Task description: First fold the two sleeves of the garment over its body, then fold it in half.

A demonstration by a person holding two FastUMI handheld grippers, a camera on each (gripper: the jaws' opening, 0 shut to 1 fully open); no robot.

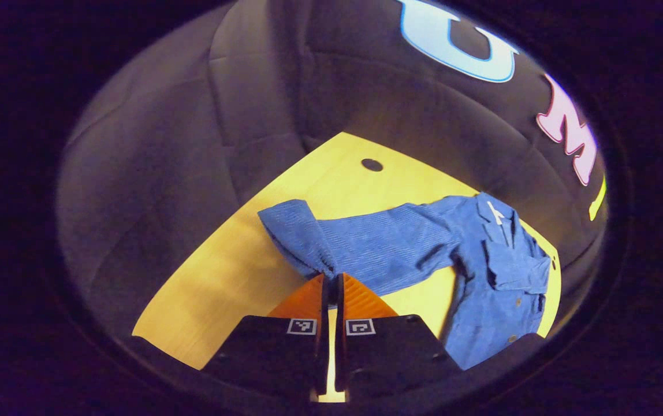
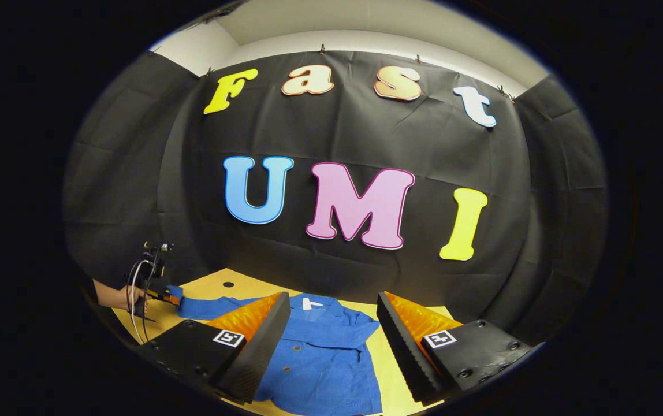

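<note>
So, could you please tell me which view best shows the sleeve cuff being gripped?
The left gripper view: the left hand-held gripper is closed on the blue shirt's sleeve cuff, seen close up. The right gripper view shows that cuff small and far off, beside a hand.

Shirt [image 2: 326,352] on table [image 1: 222,271] (sleeve [image 1: 360,245] outstretched).

No legible txt; square marker tags [image 1: 301,326] on fingers, unreadable.
</note>
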